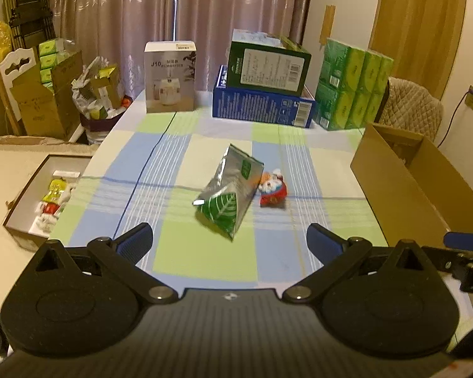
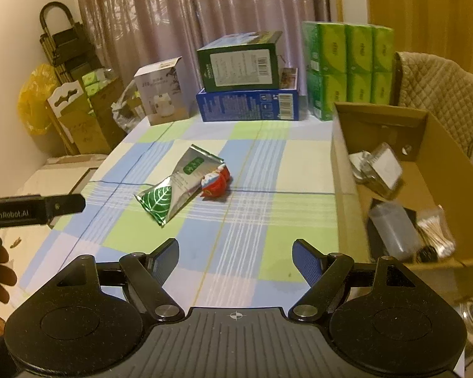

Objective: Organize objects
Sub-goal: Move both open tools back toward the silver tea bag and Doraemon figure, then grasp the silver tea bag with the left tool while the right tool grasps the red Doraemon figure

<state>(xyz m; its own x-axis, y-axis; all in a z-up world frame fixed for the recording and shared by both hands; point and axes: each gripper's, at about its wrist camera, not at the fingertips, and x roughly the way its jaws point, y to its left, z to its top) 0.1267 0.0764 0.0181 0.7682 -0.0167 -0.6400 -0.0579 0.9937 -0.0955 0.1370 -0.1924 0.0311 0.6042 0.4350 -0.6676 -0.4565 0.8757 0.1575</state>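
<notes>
A silver pouch with a green leaf print [image 1: 228,193] [image 2: 178,186] lies in the middle of the checked tablecloth. A small red and white Santa figure [image 1: 272,190] [image 2: 215,184] rests against the pouch's right side. My left gripper [image 1: 230,241] hovers open just short of the pouch, with nothing between its blue pads. My right gripper [image 2: 235,260] is open too, farther back from both objects and empty. The left gripper's body shows at the left edge of the right wrist view, held by a hand.
An open cardboard box [image 1: 403,176] [image 2: 432,145] on the right holds a jar, a grey container and cotton swabs. A shallow box of small toys [image 1: 34,198] sits off the table's left edge. Stacked cartons [image 1: 265,85], a white carton [image 1: 170,77] and green tissue packs [image 1: 353,85] line the far end.
</notes>
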